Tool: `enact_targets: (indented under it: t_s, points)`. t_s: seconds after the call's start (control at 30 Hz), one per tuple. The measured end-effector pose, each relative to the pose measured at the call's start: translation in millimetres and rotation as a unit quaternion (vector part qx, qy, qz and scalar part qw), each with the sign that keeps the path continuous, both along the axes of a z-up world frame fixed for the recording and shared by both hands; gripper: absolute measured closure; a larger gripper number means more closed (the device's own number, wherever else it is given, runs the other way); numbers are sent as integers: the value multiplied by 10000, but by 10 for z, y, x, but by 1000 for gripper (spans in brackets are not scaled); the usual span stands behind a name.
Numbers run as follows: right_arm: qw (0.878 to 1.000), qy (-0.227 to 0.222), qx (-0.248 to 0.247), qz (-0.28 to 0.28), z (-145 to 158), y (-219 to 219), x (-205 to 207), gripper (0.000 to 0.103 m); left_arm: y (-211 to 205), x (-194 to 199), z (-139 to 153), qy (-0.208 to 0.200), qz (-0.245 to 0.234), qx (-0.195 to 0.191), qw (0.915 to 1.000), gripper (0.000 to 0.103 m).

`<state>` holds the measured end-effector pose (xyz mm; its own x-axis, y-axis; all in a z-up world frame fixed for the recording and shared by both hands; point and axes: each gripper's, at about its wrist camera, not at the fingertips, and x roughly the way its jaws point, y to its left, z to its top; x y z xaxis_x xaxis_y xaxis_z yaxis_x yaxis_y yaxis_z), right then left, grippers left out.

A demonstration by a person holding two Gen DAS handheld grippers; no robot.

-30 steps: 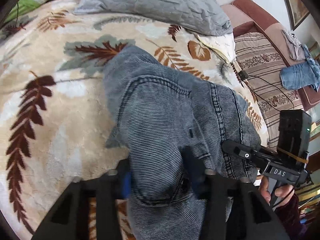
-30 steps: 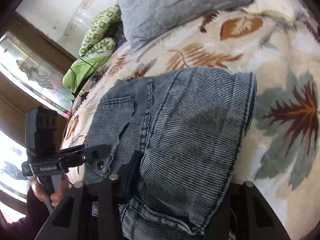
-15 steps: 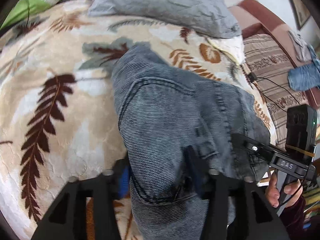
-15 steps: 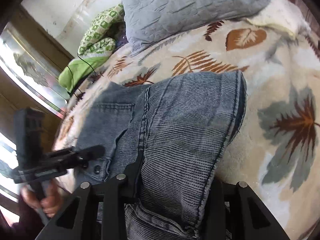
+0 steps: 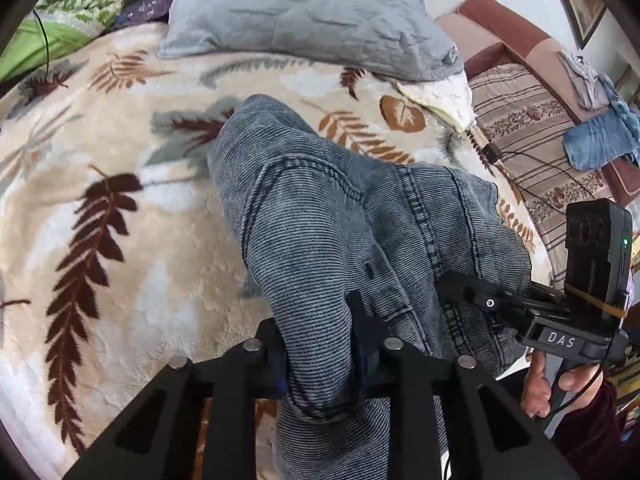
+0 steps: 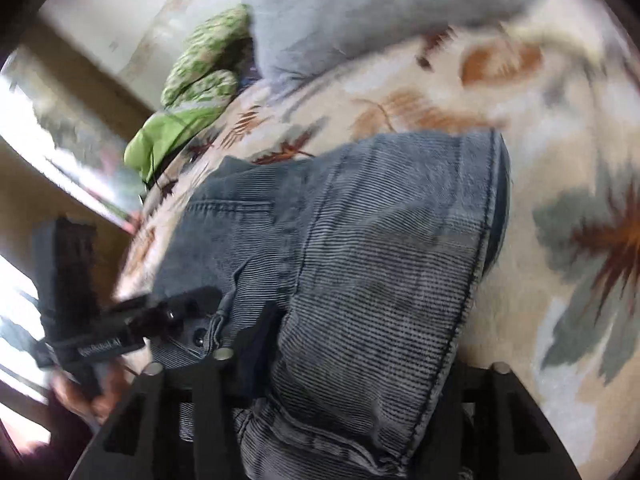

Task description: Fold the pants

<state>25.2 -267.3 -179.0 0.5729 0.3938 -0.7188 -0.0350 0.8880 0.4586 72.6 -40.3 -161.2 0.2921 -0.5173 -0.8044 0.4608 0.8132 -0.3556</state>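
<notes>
Blue-grey ribbed denim pants lie bunched on a leaf-patterned blanket. My left gripper is shut on a fold of the pants near the bottom of its view, the cloth draping over its fingers. My right gripper is shut on another part of the pants, which cover its right finger. Each gripper shows in the other's view: the right one at the lower right, the left one at the lower left. The right wrist view is blurred.
A grey pillow lies at the head of the bed. Green bedding sits at the far left corner. A striped sofa with loose clothes and a black cable stands to the right.
Both grippers have moved forward over the bed with the pants still gripped. The pillow and green bedding show more fully. The right wrist view has become blurred.
</notes>
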Motion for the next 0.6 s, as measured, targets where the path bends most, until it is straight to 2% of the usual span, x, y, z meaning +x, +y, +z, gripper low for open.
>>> enact_targets:
  t_s: [0.03,0.13,0.37,0.6]
  points:
    - [10000,-82,-38,-27,32,-1,-24,64,-1,-10,37,-84,41,43,9999,80]
    - [9993,-345,-103,-126,129,-1,-67,68,36,-58,184,-410,93,147,9990,81]
    - [9945,-1028,-193,-89,408,142,-32,72,177,-36,565,-953,207,182,9951,81]
    - [9876,-1553,-210,28,668,318,123,75,178,65,736,-1210,269,496,9911,81]
